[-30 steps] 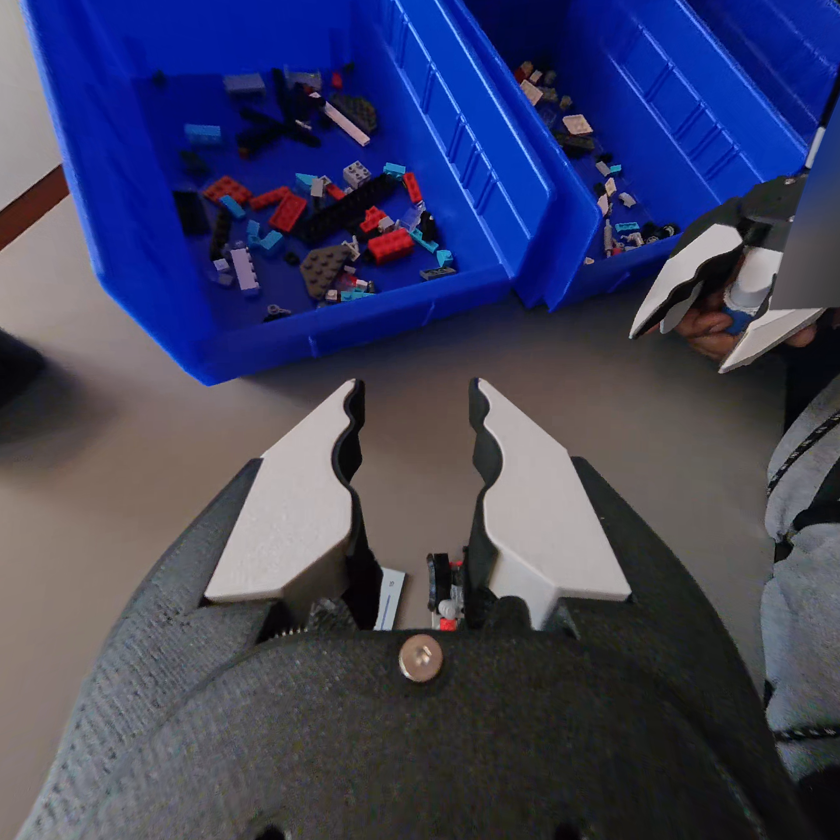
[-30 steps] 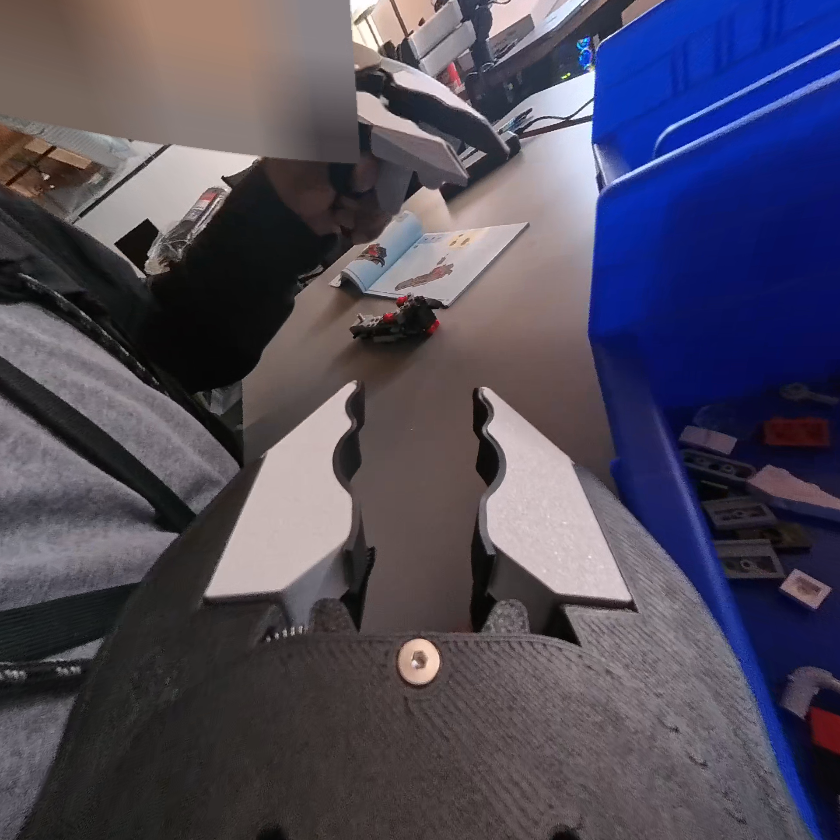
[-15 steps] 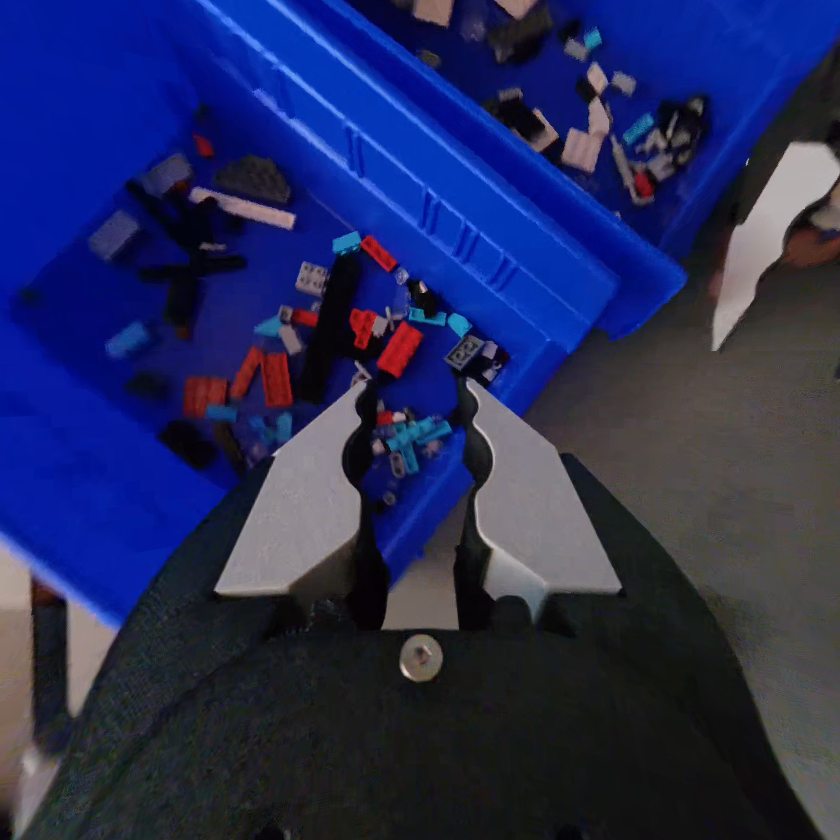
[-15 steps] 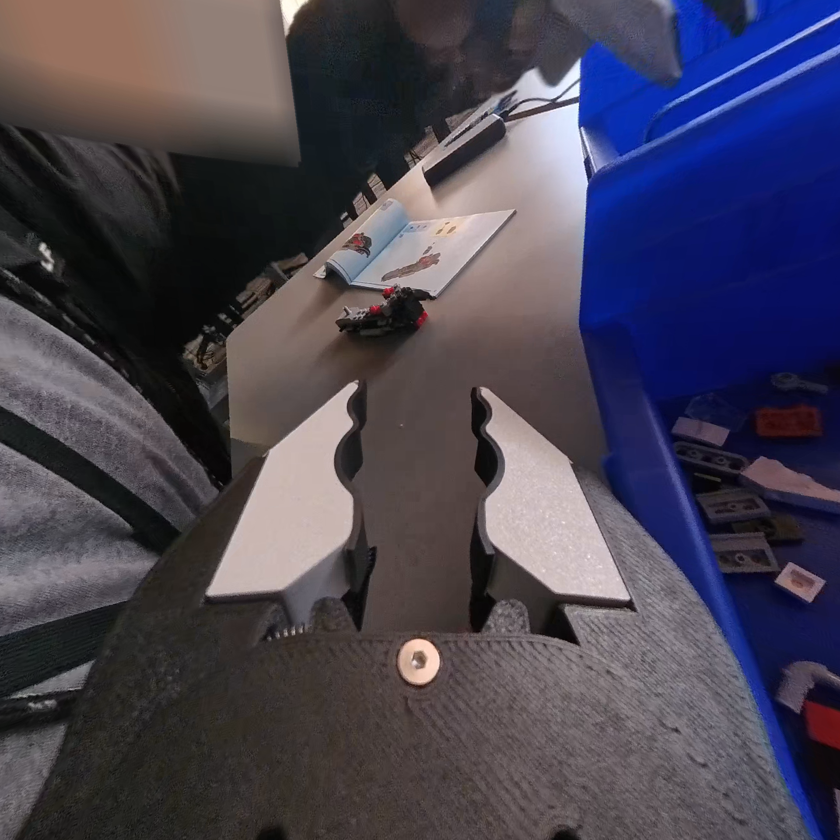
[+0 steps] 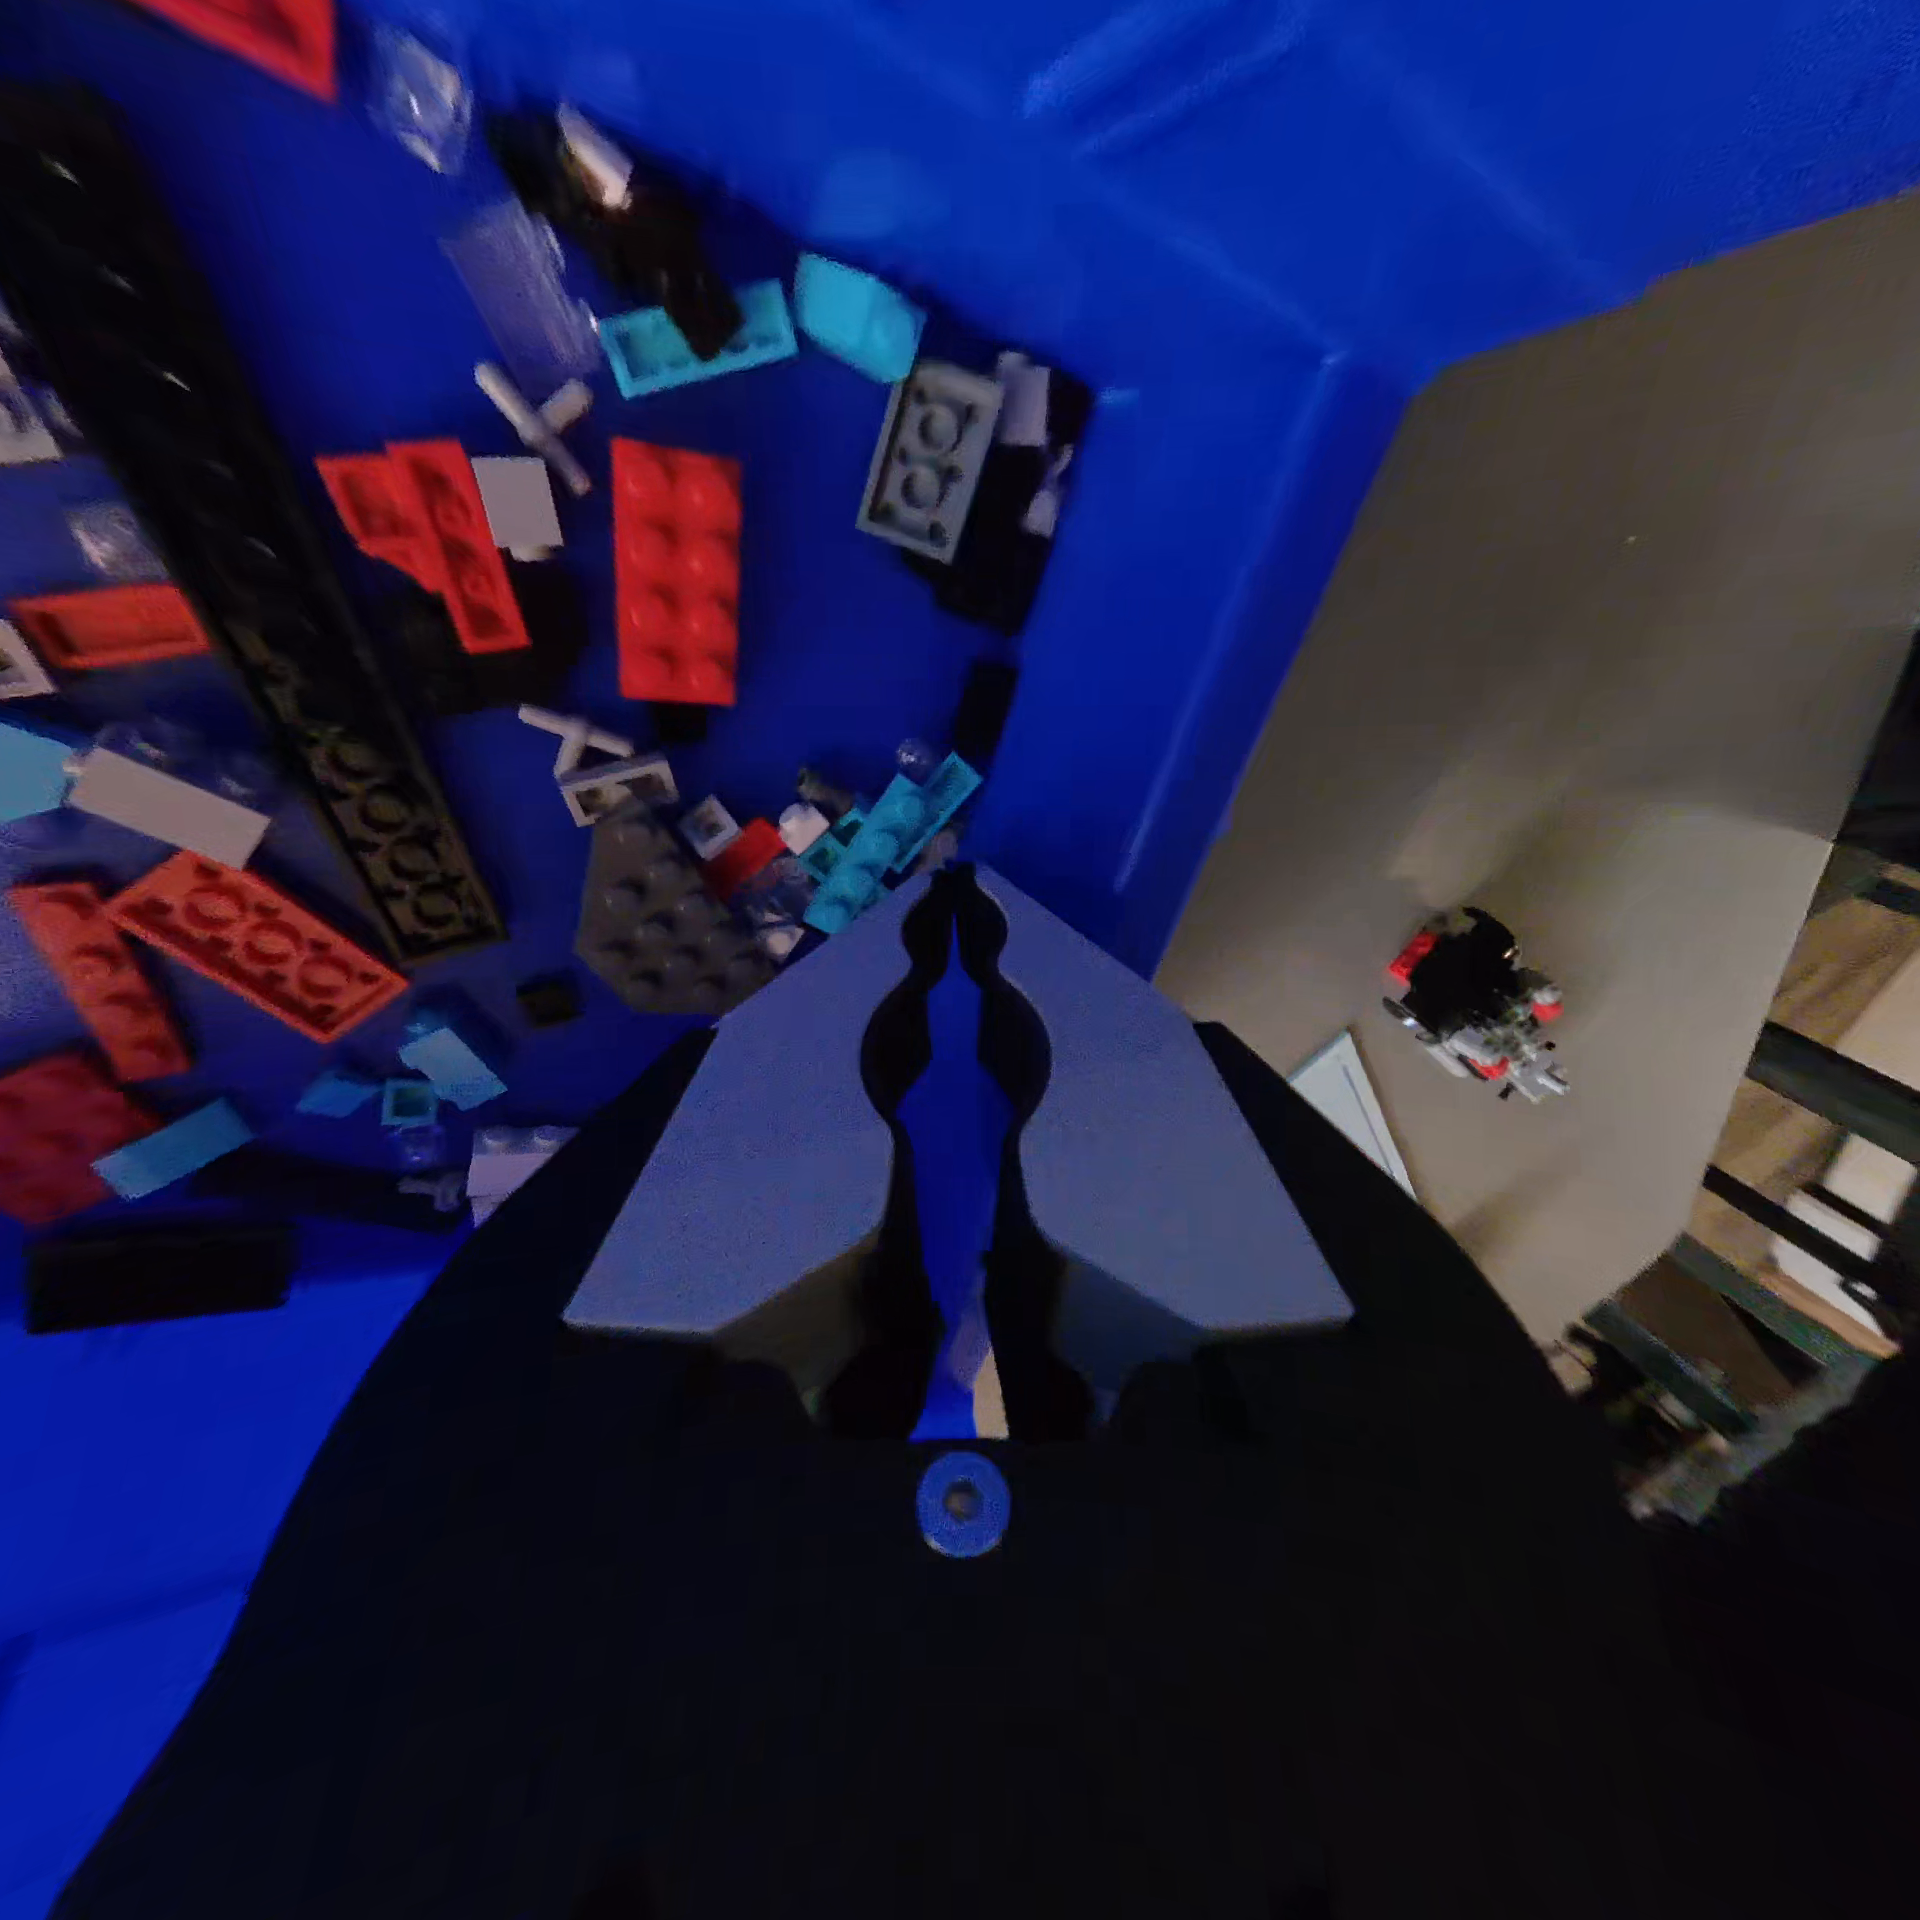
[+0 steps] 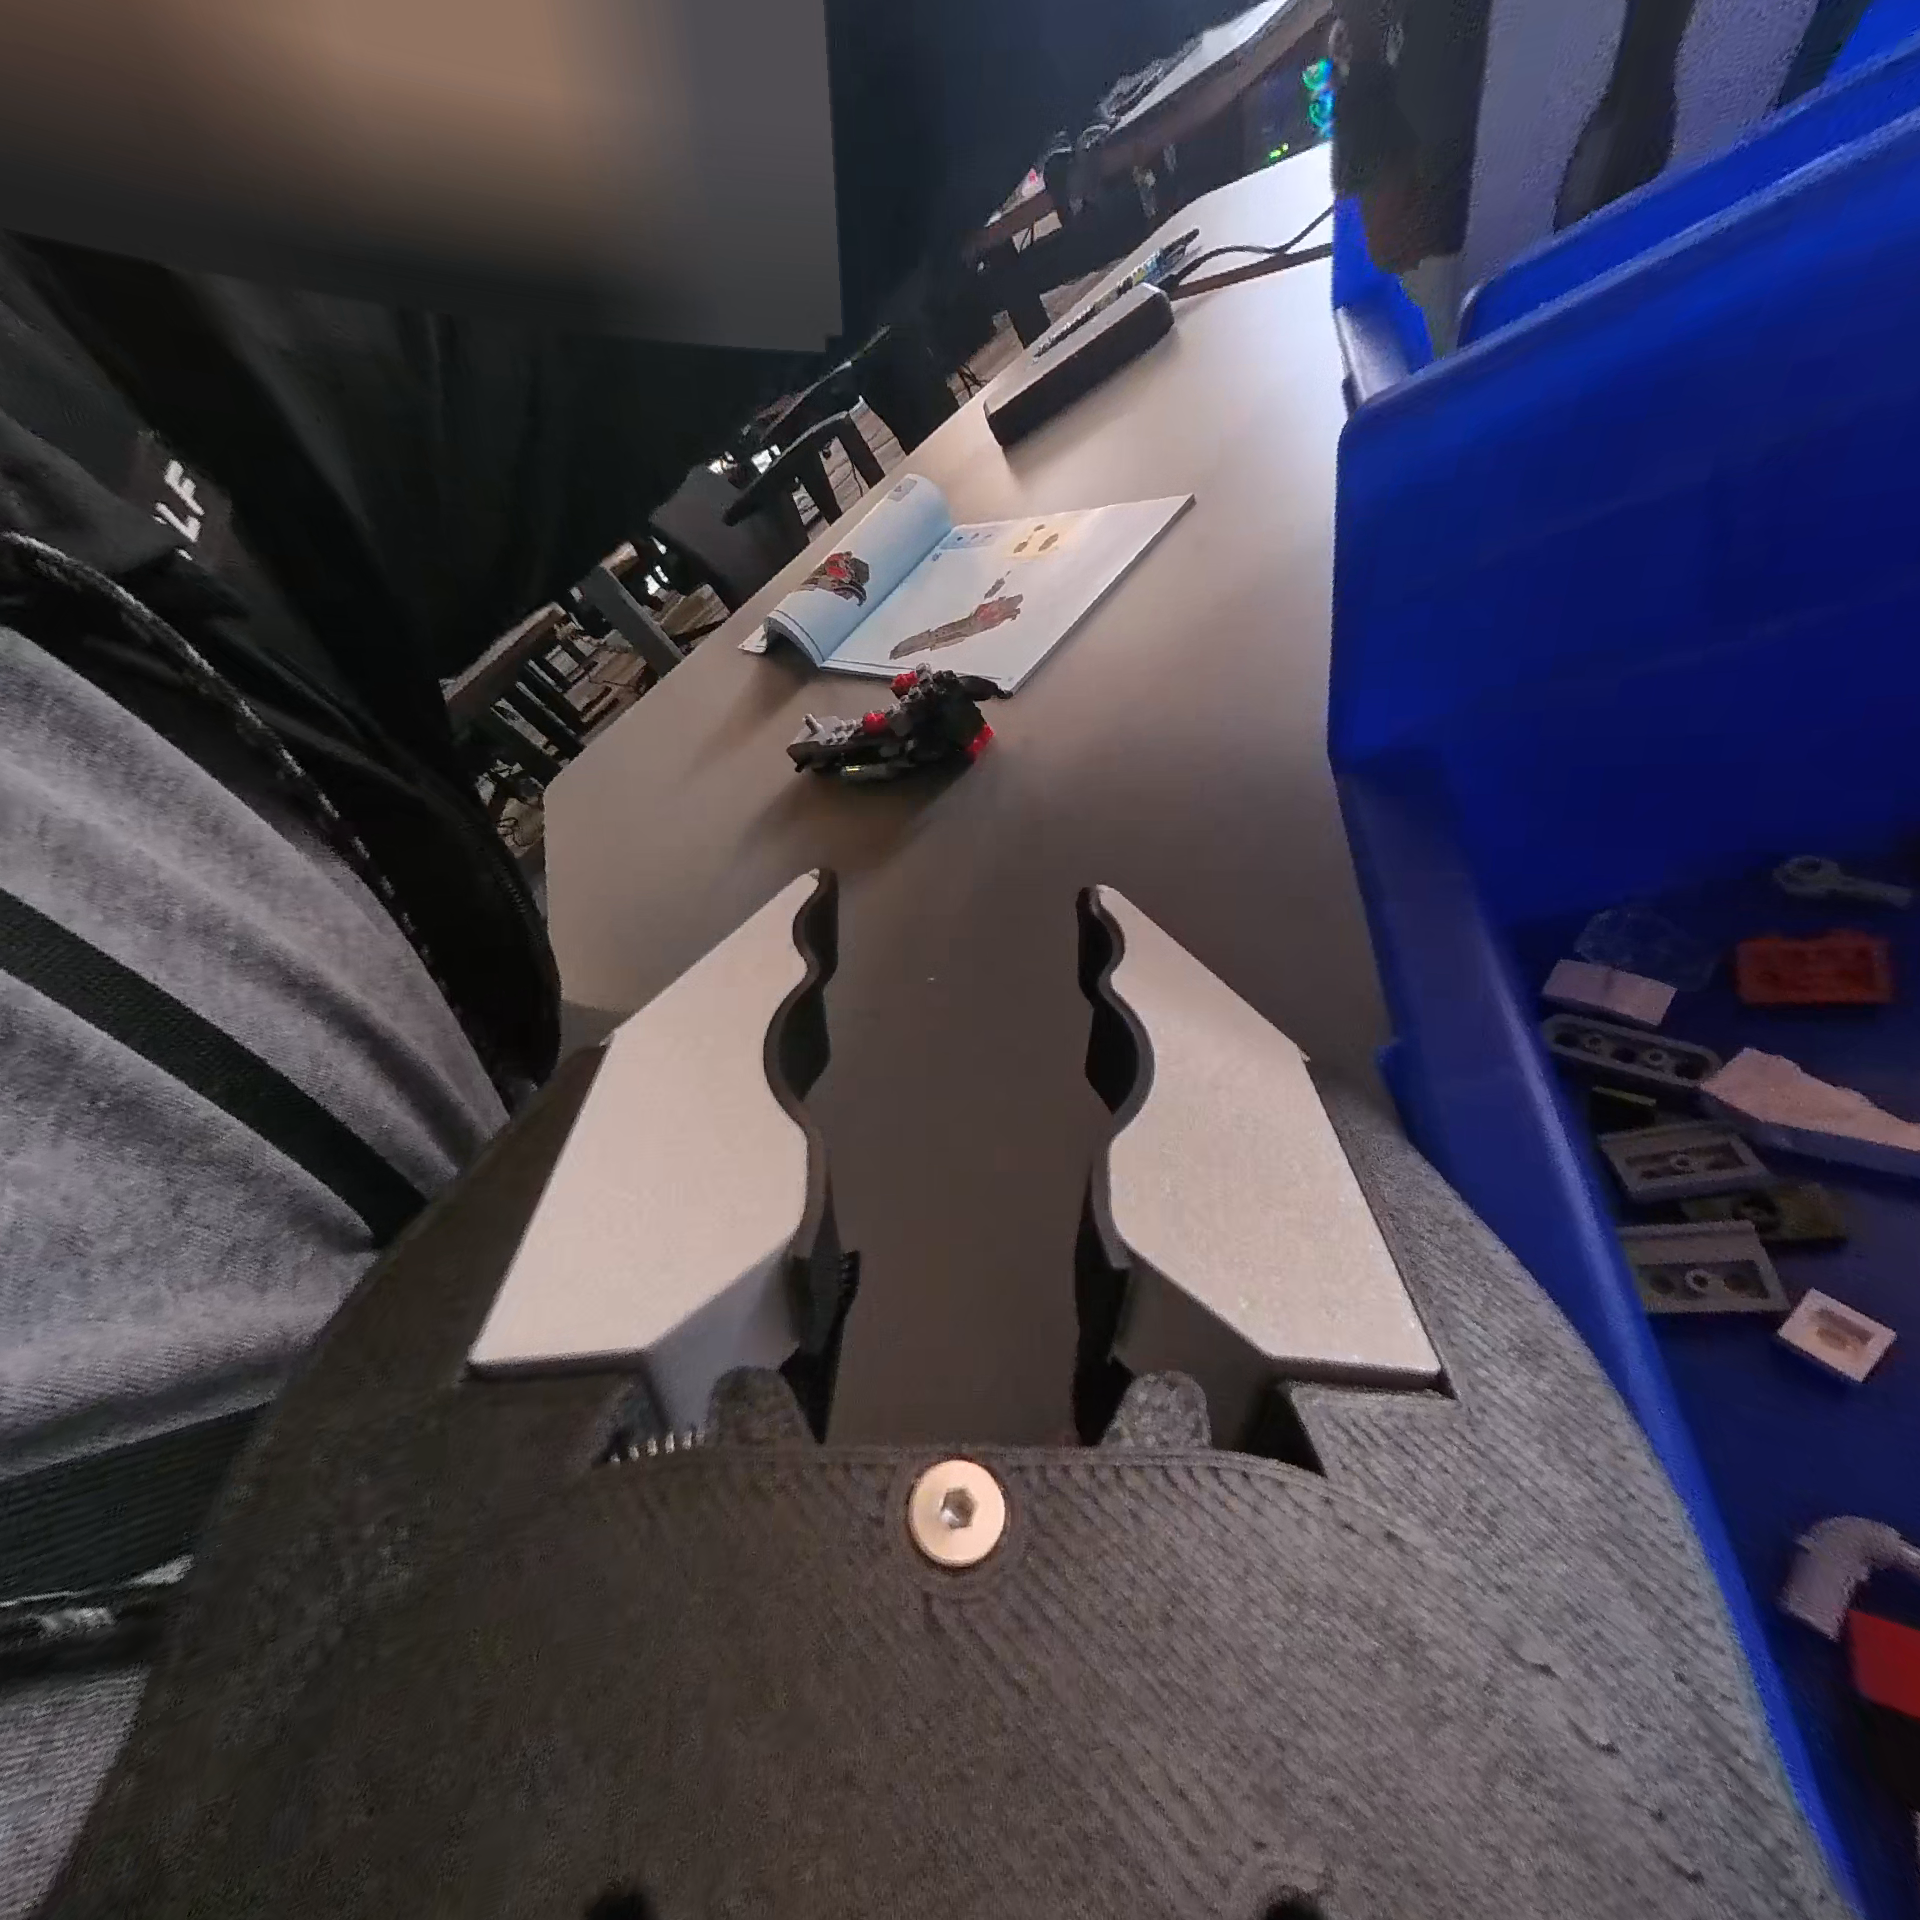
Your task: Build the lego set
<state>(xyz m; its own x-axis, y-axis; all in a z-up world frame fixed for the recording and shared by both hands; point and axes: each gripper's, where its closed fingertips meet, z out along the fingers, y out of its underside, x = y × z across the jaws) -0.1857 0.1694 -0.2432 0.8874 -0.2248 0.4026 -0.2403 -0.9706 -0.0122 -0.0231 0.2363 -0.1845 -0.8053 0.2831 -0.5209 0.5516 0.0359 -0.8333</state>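
Observation:
My left gripper (image 5: 954,891) reaches down into a blue bin (image 5: 1143,623) of loose bricks. Its fingertips are closed together just beside a cluster of cyan pieces (image 5: 894,826) and a dark grey wedge plate (image 5: 665,914); nothing shows between the tips. A red brick (image 5: 675,571) and a long black plate (image 5: 281,582) lie farther in. The partly built black, red and grey model (image 5: 1475,1003) stands on the table outside the bin, and it also shows in the right wrist view (image 6: 894,727). My right gripper (image 6: 956,904) is open and empty, low over the table.
An open instruction booklet (image 6: 977,592) lies just behind the model. A second blue bin (image 6: 1558,623) with grey plates (image 6: 1683,1153) stands close on the right of my right gripper. A black box (image 6: 1081,353) lies farther back. A person's grey sleeve (image 6: 156,935) is at left. Left tips to right tips: about 20 cm. The red brick (image 5: 675,571) lies around 7 cm away from my left fingertips.
My left gripper has swung from over the table down into the blue bin and its fingers have closed from open to shut. My right gripper has stayed open and almost still.

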